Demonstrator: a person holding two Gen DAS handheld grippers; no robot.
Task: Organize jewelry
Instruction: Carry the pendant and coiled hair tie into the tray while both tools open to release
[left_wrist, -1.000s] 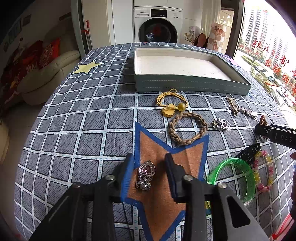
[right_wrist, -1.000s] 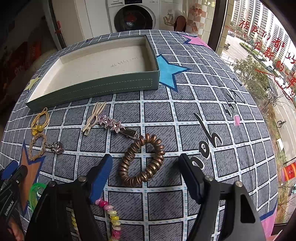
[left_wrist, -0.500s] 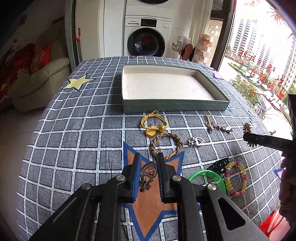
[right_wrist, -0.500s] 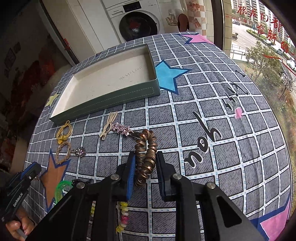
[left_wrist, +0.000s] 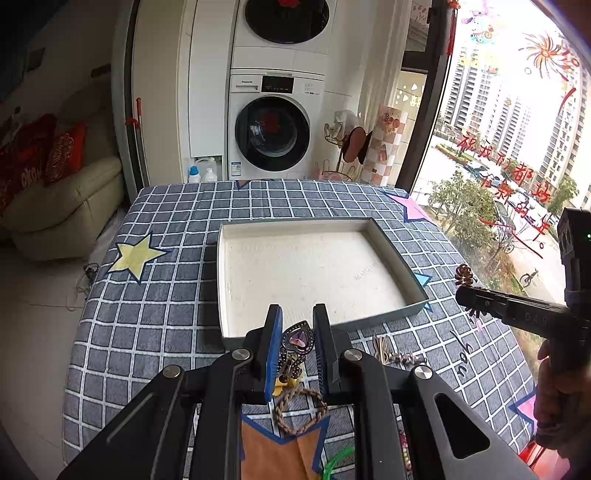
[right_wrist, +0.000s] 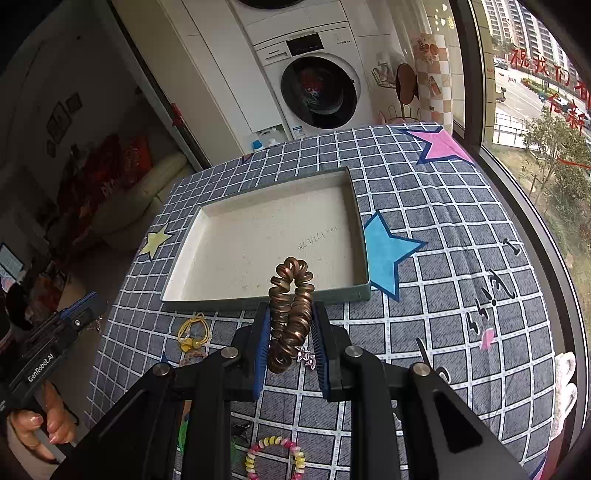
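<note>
While my left gripper (left_wrist: 295, 341) clamps its fingers on a heart-shaped purple-stone brooch (left_wrist: 295, 345), my right gripper (right_wrist: 290, 341) pinches a coppery coiled hair tie (right_wrist: 290, 310); both hang above the checked worktop (right_wrist: 424, 306). Beyond lies the shallow rectangular tray (left_wrist: 391, 251), green-walled with a cream, grainy floor.
</note>
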